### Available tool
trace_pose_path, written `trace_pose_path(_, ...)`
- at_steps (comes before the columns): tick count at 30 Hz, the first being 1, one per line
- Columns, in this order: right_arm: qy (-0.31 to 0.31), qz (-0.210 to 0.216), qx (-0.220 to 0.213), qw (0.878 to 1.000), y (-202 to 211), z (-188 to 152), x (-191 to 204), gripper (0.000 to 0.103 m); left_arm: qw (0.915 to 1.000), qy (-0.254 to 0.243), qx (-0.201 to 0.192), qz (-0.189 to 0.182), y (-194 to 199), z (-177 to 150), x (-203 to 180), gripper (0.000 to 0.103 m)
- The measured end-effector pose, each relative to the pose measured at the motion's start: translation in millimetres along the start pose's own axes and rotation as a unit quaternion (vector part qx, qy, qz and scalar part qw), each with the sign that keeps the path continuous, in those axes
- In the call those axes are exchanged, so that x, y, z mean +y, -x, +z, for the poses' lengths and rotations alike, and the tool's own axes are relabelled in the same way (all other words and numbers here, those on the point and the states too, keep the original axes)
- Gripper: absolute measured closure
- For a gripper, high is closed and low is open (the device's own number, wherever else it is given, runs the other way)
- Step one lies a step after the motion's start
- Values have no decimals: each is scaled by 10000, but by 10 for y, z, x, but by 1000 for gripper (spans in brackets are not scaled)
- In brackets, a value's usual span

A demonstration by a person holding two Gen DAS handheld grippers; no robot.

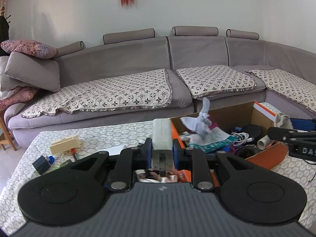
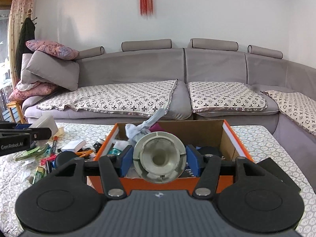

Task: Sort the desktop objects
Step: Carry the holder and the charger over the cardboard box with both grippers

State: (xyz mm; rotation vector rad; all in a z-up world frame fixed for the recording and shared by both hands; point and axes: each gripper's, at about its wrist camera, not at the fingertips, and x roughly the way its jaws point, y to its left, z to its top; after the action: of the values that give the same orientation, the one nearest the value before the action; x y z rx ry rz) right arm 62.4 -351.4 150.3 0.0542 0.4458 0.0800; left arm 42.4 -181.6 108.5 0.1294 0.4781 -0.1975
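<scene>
On the bench's left part lie loose small things: a green battery, a marker and a white box. The left gripper holds its fingers clamped on a white power adapter, held above the bench beside the orange box. Further right, the right gripper pinches a grey round plastic fitting over that box, where a blue-grey cloth sits among cables.

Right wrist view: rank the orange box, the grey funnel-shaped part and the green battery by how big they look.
1. Orange box
2. Grey funnel-shaped part, held close to the camera in the right tongs, so it looks larger than it is
3. Green battery
</scene>
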Motion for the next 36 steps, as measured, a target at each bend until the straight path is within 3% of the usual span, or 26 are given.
trace_pose_path(14, -79, -196, 129, 9997, -236, 110, -286, 47, 9998, 116, 140, -68, -252, 102, -281, 81)
trace_pose_path(36, -218, -364, 473, 9980, -724, 172, -532, 47, 9983, 182, 539, 161, -643, 154, -503, 81)
